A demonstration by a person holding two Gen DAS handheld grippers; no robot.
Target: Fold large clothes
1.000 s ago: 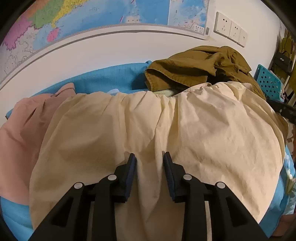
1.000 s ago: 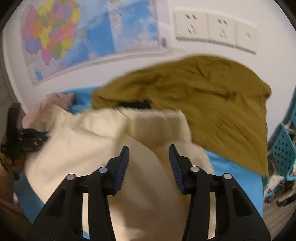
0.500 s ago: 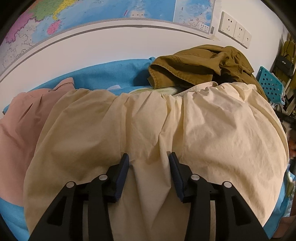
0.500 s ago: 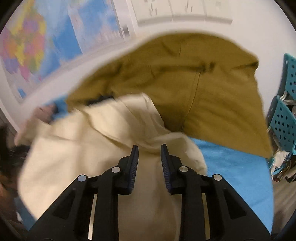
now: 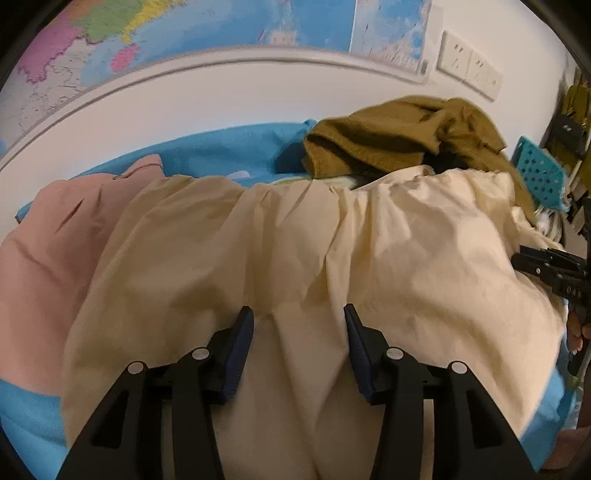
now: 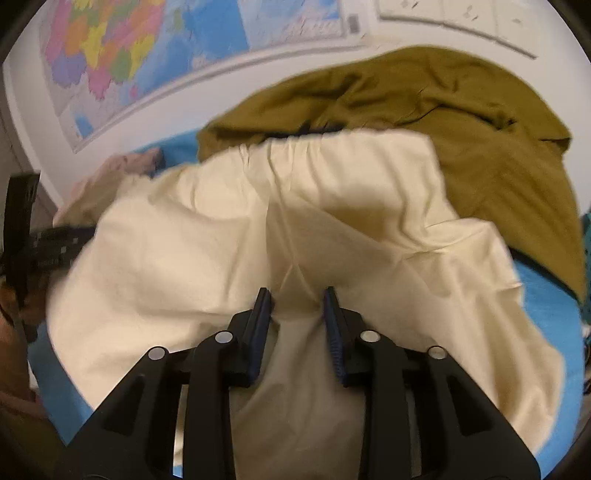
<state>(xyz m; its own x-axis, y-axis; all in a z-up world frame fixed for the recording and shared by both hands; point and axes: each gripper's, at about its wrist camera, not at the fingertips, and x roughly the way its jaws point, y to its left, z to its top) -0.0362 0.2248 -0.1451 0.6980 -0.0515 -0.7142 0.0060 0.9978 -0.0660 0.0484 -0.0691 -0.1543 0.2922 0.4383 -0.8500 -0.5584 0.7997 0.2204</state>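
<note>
A large cream garment [image 5: 332,240] lies spread and wrinkled over the blue bed sheet [image 5: 221,151]. My left gripper [image 5: 297,317] hovers low over its near part. Its jaws are opening, the cloth lies under them and the pads press on nothing. In the right wrist view the same cream garment [image 6: 221,229] fills the middle. My right gripper [image 6: 297,299] is opening, with a raised fold of the cream cloth between its fingers. The right gripper [image 5: 546,262] also shows at the garment's right edge, and the left gripper [image 6: 48,243] at its left edge.
An olive garment [image 5: 399,136] is heaped at the back right, partly under the cream one. A pink garment [image 5: 48,251] lies at the left. Behind stand a white wall with a map [image 5: 221,26] and sockets [image 5: 469,66]. A teal perforated crate [image 5: 539,173] sits off the bed's right.
My left jaws have spread wider over the cream cloth. My right jaws narrowed, then widened again, and that gripper dropped toward the garment, whose far edge now lies over the olive heap.
</note>
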